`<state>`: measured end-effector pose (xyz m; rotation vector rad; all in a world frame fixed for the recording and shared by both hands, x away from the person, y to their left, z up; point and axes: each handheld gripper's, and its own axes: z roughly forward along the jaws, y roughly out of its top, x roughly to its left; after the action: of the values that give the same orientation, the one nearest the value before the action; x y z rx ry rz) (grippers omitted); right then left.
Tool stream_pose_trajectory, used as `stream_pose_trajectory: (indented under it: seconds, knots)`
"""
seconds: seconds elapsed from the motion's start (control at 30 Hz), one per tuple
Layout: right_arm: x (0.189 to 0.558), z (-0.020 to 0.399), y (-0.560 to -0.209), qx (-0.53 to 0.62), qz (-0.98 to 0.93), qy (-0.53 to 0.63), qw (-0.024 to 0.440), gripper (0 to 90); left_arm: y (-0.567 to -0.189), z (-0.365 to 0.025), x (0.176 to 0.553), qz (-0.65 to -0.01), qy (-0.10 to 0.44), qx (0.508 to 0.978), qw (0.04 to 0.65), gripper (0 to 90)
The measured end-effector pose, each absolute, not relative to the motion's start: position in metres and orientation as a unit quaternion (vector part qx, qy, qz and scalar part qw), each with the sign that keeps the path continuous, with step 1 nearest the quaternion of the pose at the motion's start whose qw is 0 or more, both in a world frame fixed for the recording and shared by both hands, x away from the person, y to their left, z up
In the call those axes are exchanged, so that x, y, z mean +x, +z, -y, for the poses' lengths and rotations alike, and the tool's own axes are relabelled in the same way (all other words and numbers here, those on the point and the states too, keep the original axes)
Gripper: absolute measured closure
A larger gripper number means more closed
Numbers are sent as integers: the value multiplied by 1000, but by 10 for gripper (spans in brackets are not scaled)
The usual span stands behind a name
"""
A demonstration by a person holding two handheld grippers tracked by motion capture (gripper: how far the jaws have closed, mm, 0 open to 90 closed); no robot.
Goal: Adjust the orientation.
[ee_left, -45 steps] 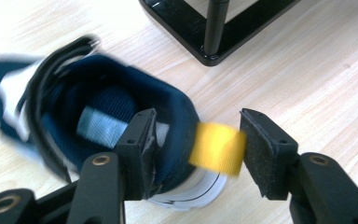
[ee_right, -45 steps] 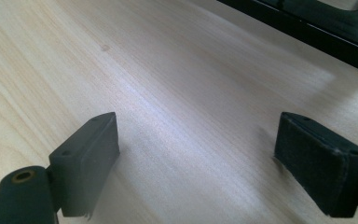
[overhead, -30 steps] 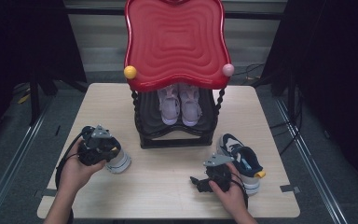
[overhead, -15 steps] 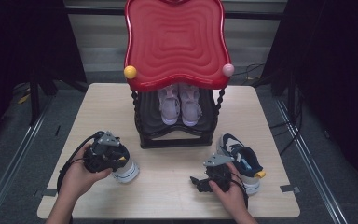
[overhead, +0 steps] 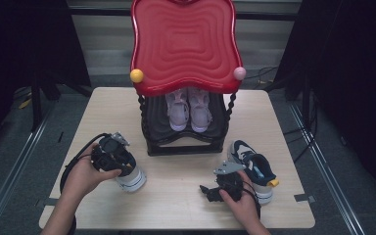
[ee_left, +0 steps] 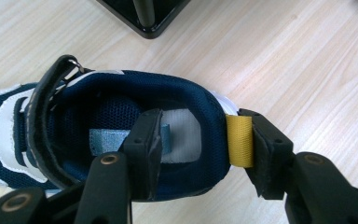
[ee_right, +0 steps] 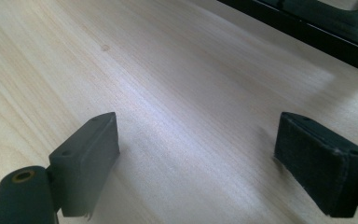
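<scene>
A navy and white shoe with a yellow heel tab stands on the wooden table at the front left, also seen as the shoe in the high view. My left gripper straddles its heel, one finger inside the shoe and the other outside against the tab. Its jaws have just been opening, and the inner pad stands off the heel wall. The left gripper sits above the shoe. My right gripper is open and empty, low over bare table; in the high view, right gripper is left of the matching shoe.
A black shoe rack with a wavy red top stands at the table's middle back. A pale pink pair of shoes sits on its shelf. Yellow and pink knobs mark the top's corners. Dark floor surrounds the table.
The left hand, gripper and navy shoe shifted slightly right and toward the near edge. The right hand has stayed where it was.
</scene>
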<state>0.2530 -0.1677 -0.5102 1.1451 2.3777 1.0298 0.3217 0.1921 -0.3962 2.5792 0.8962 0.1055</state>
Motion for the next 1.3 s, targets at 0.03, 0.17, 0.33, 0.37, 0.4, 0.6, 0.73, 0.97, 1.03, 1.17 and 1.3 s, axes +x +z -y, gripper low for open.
stream_pose_trajectory:
  seconds: [0.03,0.17,0.33,0.37,0.4,0.6,0.73,0.97,1.03,1.17,1.3]
  knots:
    - [253,168,-510,397,-830,360,155,132,-396,-191,323,-316,34,928,195,496]
    - [253,168,-510,399,-830,358,154,132,-396,-188,325,-312,18,932,182,501]
    - [253,168,-510,399,-830,358,154,132,-397,-185,329,-314,6,935,167,508]
    - [253,168,-510,398,-830,358,154,132,-398,-184,329,-313,4,935,166,508]
    - [253,168,-510,399,-830,358,154,132,-398,-183,330,-313,0,936,162,508]
    - [253,168,-510,399,-830,358,154,132,-405,-174,332,-304,-24,944,124,515]
    - [253,168,-510,397,-830,359,155,132,-411,-170,335,-303,-32,946,108,528]
    - [253,168,-510,399,-830,358,154,132,-416,-163,340,-304,-43,948,84,543]
    - [253,168,-510,399,-830,358,154,132,-417,-162,341,-305,-48,947,86,547]
    - [253,168,-510,399,-830,358,154,132,-419,-160,343,-308,-51,946,82,558]
    - [253,168,-510,399,-830,359,154,132,-423,-158,344,-309,-56,946,76,575]
